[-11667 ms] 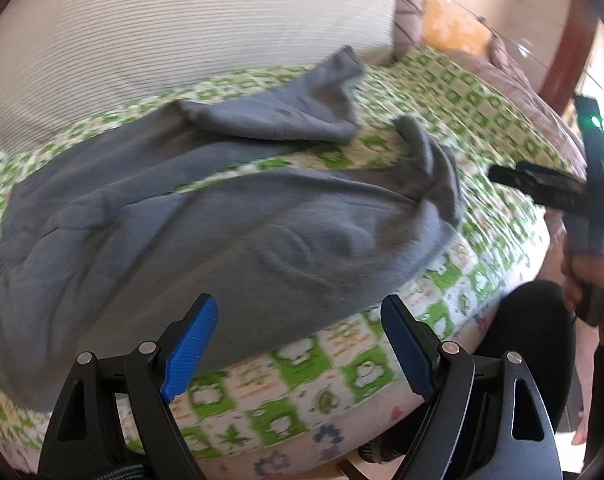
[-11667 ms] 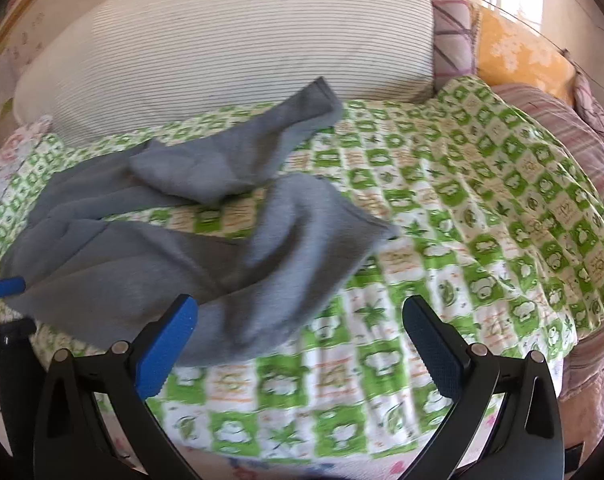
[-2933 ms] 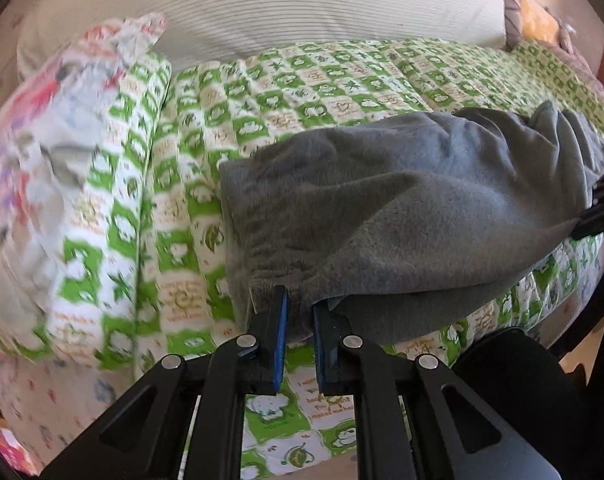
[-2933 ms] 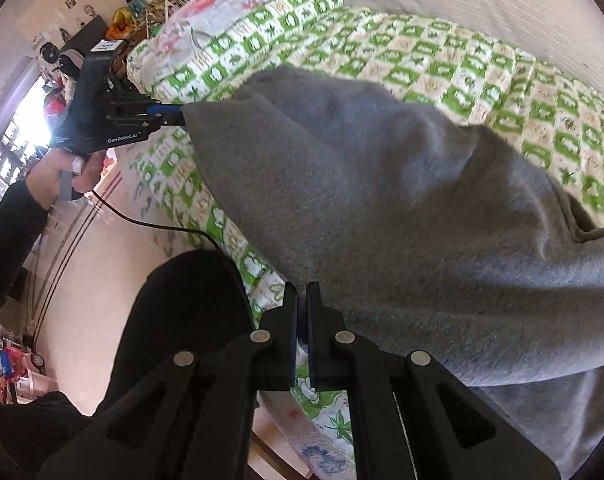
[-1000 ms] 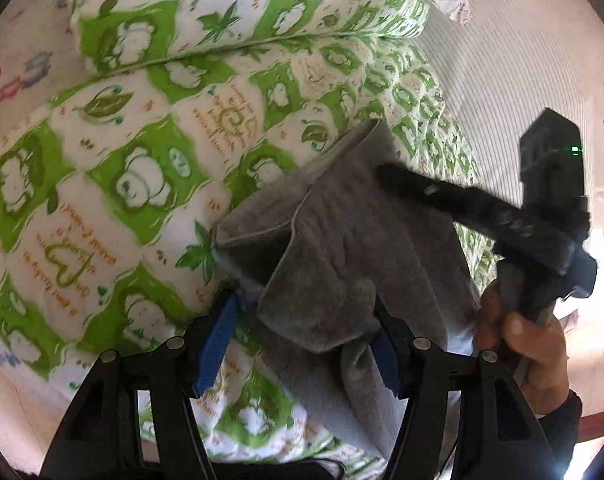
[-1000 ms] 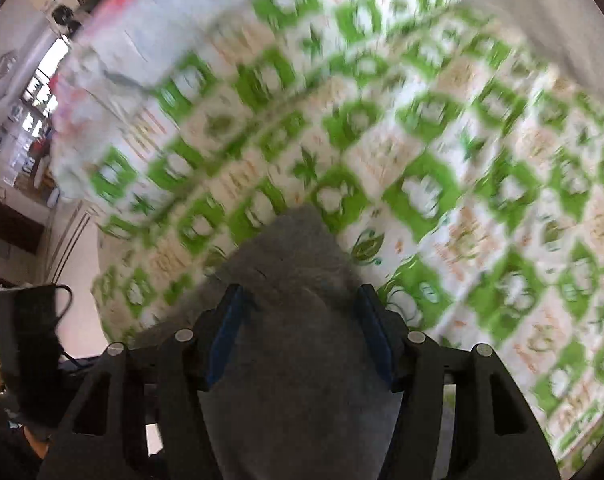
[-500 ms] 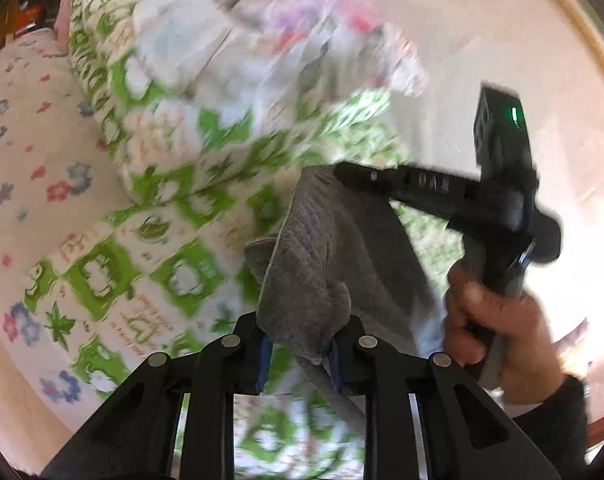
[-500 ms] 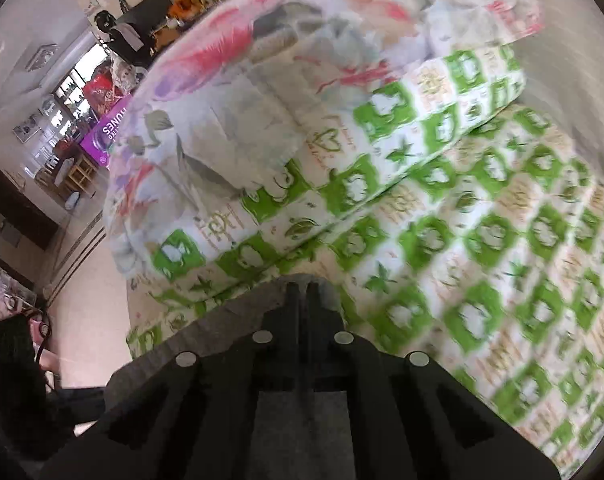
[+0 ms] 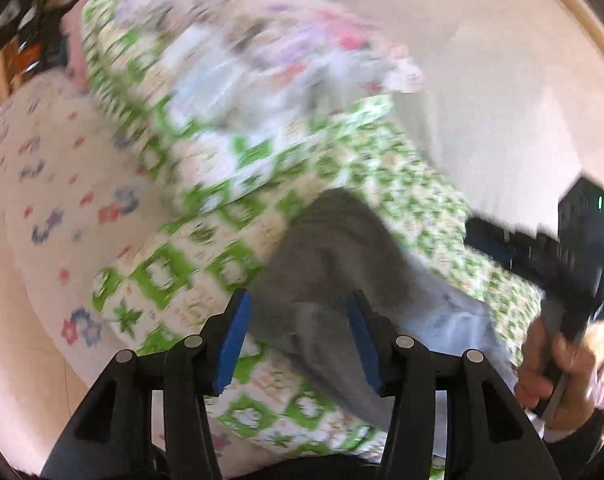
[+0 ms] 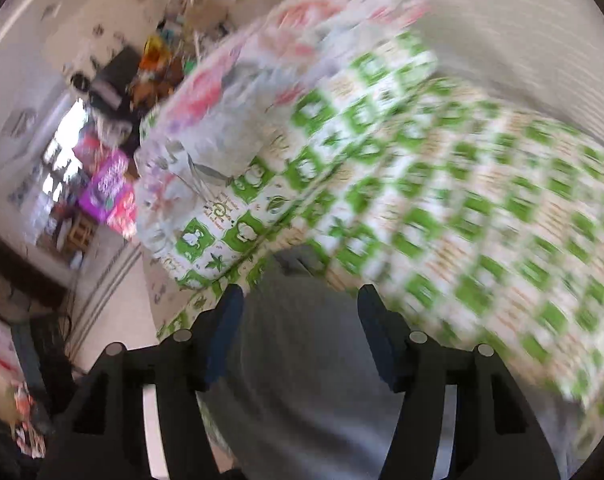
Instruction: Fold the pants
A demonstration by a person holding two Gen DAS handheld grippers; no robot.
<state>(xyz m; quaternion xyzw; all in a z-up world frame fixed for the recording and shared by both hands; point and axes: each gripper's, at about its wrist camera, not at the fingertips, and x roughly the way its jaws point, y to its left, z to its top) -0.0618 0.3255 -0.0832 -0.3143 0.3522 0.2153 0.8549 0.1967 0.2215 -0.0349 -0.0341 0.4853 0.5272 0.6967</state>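
The grey pants (image 9: 338, 252) lie on the green-and-white checked bedspread (image 9: 402, 184), near its front edge. My left gripper (image 9: 295, 336) is open, its blue pads either side of the pants' near end, not gripping. In the right wrist view the pants (image 10: 302, 364) fill the lower middle and my right gripper (image 10: 299, 332) is open over them. The right gripper also shows in the left wrist view (image 9: 502, 246), held by a hand at the right. Both views are motion-blurred.
A floral pillow (image 9: 261, 60) lies on the bed beyond the pants, also in the right wrist view (image 10: 237, 92). A striped cream cushion (image 10: 502, 32) backs the bed. A cluttered room with shelves (image 10: 101, 168) lies to the left, with floor below the bed edge.
Both grippers were shut on the pants' end half a second ago and are now open. The pants have dropped onto the bedspread. Both cameras are moving.
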